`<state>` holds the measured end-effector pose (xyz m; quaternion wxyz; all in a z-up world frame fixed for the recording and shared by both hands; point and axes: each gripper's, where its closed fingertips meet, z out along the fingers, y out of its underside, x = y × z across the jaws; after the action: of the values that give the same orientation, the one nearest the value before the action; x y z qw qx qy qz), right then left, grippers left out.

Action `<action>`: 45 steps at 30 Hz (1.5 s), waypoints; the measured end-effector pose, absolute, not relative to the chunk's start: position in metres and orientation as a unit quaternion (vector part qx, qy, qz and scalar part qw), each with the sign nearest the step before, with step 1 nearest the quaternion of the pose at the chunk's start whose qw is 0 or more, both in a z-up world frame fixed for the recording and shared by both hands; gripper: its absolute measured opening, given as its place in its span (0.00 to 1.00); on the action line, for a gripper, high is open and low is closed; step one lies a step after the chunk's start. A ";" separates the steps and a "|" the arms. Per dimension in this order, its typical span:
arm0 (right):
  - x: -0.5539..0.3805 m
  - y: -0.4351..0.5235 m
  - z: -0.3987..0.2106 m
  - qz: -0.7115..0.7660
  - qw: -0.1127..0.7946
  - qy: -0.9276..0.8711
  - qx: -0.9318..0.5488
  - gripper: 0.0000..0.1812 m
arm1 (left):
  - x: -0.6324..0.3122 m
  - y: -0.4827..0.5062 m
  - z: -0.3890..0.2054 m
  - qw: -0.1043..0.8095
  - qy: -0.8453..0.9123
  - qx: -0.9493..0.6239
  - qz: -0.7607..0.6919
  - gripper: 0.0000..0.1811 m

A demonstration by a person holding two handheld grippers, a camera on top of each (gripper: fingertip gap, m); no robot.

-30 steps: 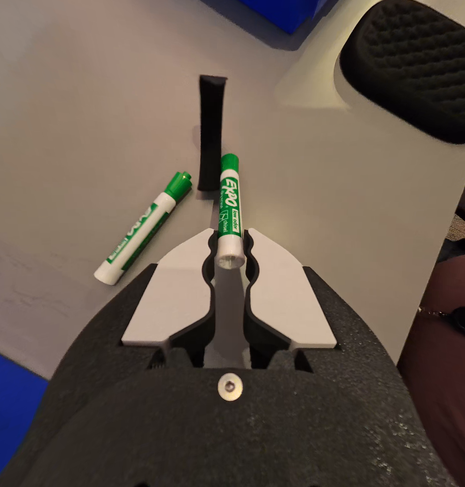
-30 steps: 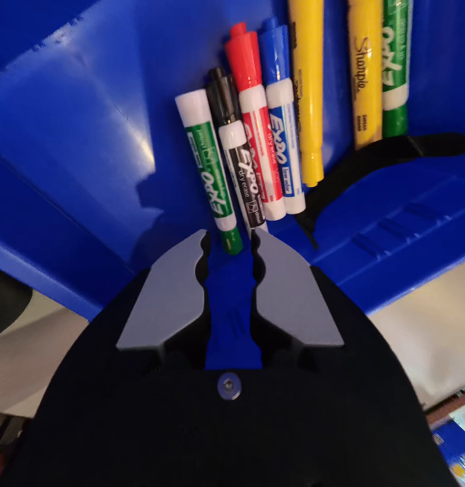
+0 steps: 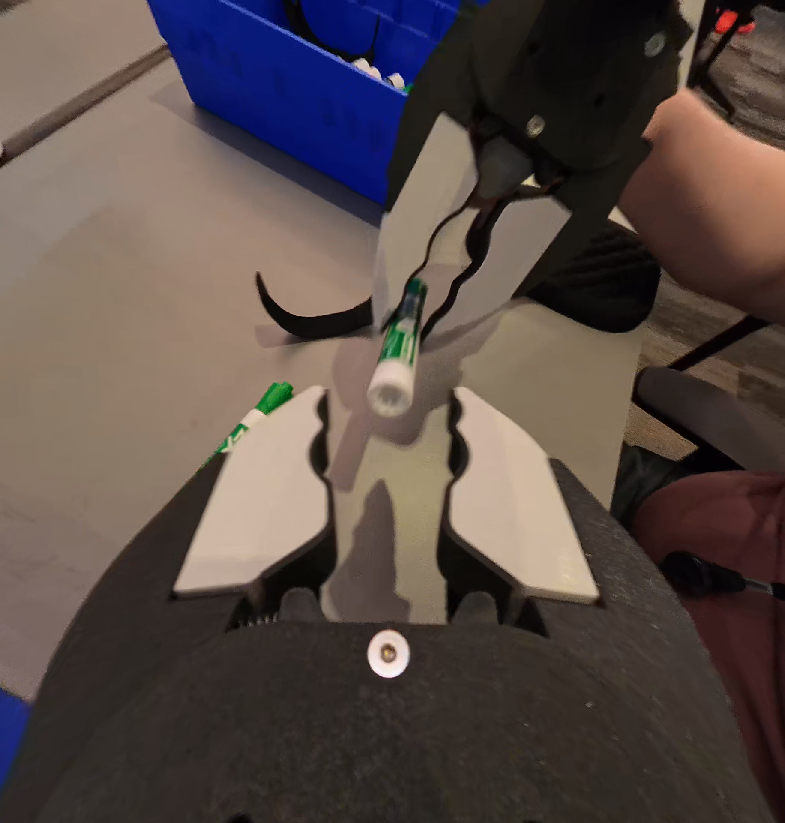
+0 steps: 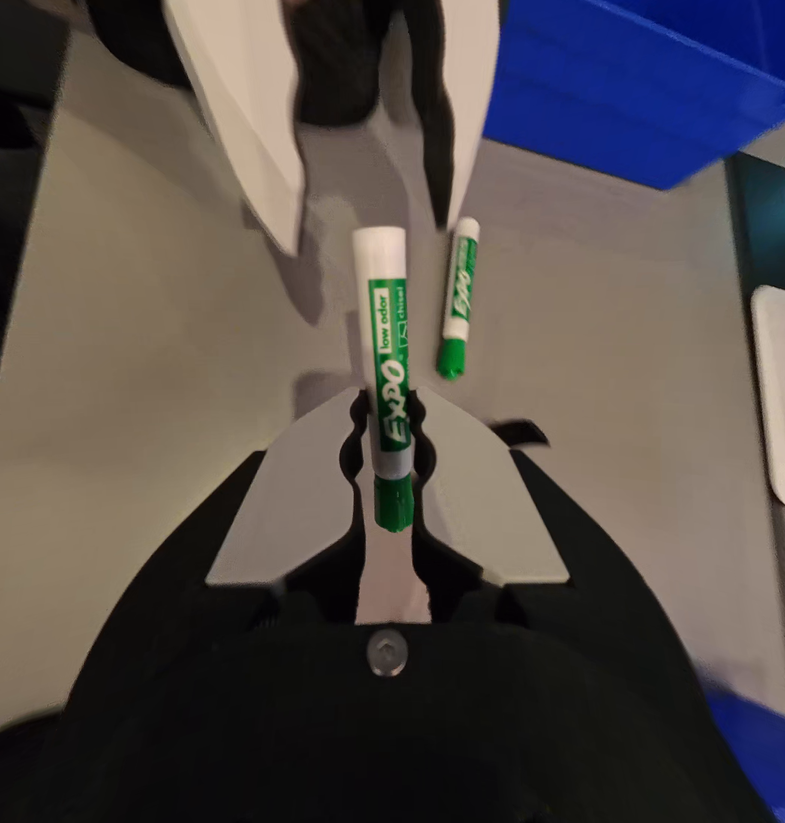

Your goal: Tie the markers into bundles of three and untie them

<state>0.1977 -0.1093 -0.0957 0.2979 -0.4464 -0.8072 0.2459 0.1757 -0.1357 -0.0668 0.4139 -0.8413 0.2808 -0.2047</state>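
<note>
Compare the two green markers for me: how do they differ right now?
The held green marker is clamped in the right gripper, off the table, white end toward the open left gripper. The loose green marker lies flat on the table, gripped by nothing. Both have green caps and white barrels.

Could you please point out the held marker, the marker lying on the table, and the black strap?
Held marker (image 4: 385, 356), right wrist view, on its green label.
Lying marker (image 4: 461, 285), right wrist view, mid-barrel.
Black strap (image 3: 310, 321), left wrist view, on the low part of its curve.
</note>
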 end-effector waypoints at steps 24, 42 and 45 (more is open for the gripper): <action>0.420 0.140 -0.163 -0.037 0.125 -0.677 -0.724 0.28 | 0.098 -0.110 -0.131 0.341 0.338 -0.877 -0.002 0.45; 0.384 0.064 -0.103 -0.008 0.262 -0.738 -0.621 0.23 | 0.098 -0.093 -0.176 0.174 0.480 -0.858 0.055 0.10; 0.381 0.058 -0.108 -0.003 0.258 -0.740 -0.621 0.23 | 0.090 -0.094 -0.175 0.138 0.505 -0.842 0.132 0.10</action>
<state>0.3808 0.0584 -0.1083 0.2582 -0.6212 -0.7399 -0.0031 0.0901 -0.0943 -0.1750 0.1380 -0.8419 0.5048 0.1317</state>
